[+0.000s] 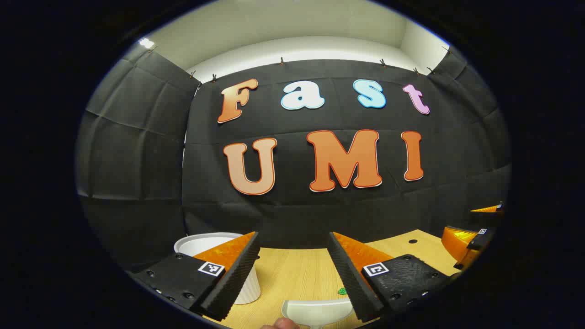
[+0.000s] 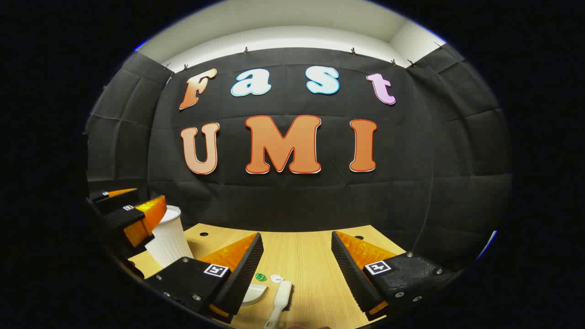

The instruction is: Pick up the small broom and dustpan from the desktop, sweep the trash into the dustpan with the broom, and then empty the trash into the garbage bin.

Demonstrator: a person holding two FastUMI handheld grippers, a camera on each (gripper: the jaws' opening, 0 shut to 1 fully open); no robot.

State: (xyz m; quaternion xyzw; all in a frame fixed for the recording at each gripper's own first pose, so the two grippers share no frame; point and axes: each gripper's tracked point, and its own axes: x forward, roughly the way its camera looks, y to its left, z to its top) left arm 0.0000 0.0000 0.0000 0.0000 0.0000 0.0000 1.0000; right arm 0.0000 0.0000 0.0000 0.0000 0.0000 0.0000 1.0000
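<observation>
In the left gripper view the left claw [image 1: 292, 274] stands wide open at the bottom of the frame, nothing between its fingers, and just beyond the gap, at the bottom centre, lies the white dustpan [image 1: 316, 310] on the wooden desk [image 1: 297, 269], with a fingertip [image 1: 281, 324] showing at the very lower edge beside it. A small green scrap [image 1: 342, 291] sits on the desk just past the dustpan, close to the right finger. Behind the left finger, lower left of the frame, stands the white ribbed bin [image 1: 215, 244], upright. Far off at the right edge the right claw [image 1: 475, 233] shows, too cut off to judge there. In the right gripper view that right claw [image 2: 295, 269] is likewise spread wide and holds nothing; between its fingers at the bottom lies the white broom [image 2: 279, 299], lying flat and pointing away, with the dustpan's [image 2: 255, 292] edge peeping out just left of it behind the left finger. Just past them lie the green scrap [image 2: 260, 276] and a white scrap [image 2: 276, 278], nearly touching. Farther back at the left stands the bin [image 2: 169, 242], and the left claw [image 2: 130, 212] hangs in front of it.
</observation>
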